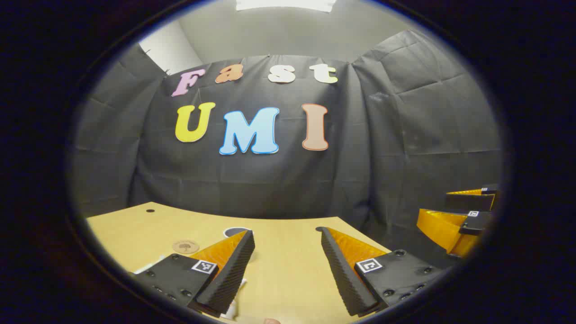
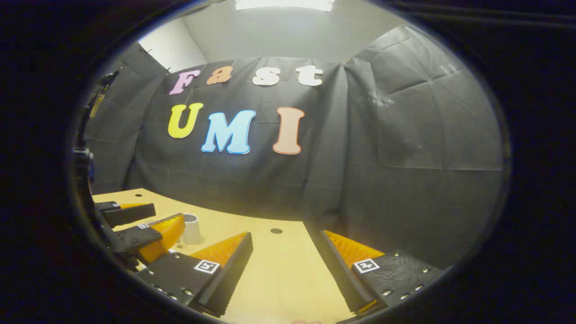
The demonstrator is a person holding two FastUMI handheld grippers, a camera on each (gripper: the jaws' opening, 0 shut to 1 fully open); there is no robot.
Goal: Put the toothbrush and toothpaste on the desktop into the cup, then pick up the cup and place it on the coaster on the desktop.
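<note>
Hovering above the pale wooden desktop (image 1: 288, 270), the left gripper (image 1: 285, 265) and right gripper (image 2: 281, 270) both hold their fingers spread wide, empty. The small white cylindrical cup (image 2: 191, 228) stands toward the far edge, near the round brown coaster (image 1: 185, 246) — probably light, rigid, slick-walled, so best pinched across its rim or body.

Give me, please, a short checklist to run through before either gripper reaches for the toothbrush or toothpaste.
1. Left gripper open, nothing between its fingers: ok.
2. Right gripper open, nothing between its fingers: ok.
3. Cup upright on the desktop: ok.
4. Coaster bare, ready for the cup: ok.
5. Toothbrush and toothpaste located: cannot tell; something white peeks out under the left gripper's finger.
6. Grippers apart from each other: ok.
</note>
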